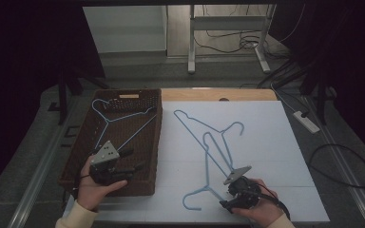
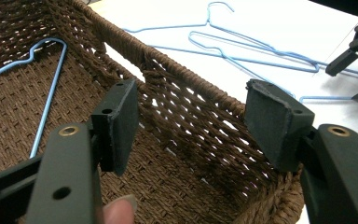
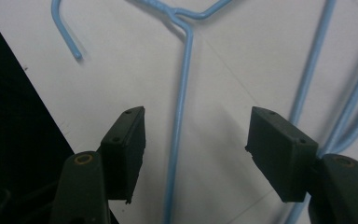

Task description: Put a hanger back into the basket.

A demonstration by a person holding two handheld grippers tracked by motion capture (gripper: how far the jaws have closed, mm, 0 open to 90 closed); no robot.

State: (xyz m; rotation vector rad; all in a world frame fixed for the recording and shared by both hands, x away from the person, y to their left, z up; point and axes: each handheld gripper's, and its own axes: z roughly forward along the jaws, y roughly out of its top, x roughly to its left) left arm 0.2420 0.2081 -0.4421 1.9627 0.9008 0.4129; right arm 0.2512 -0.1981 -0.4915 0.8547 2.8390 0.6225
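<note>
A blue wire hanger (image 1: 207, 178) lies on the white table sheet (image 1: 266, 156), its hook toward the front edge. A second blue hanger (image 1: 204, 128) crosses it farther back. My right gripper (image 1: 224, 195) hovers low over the near hanger; in the right gripper view its jaws (image 3: 196, 144) stand open, with the hanger's straight wire (image 3: 182, 93) between them and untouched. A third blue hanger (image 1: 119, 118) rests inside the brown wicker basket (image 1: 158, 142). My left gripper (image 1: 132, 161) hangs open and empty over the basket's front part, (image 2: 191, 121) facing its right wall (image 2: 186, 93).
The basket stands along the left of the table sheet. In the left gripper view the other gripper (image 2: 356, 77) shows at the far right over the crossed hangers (image 2: 242, 42). Behind the table are desk legs (image 1: 191, 47), cables and a power strip (image 1: 306, 121) on the floor.
</note>
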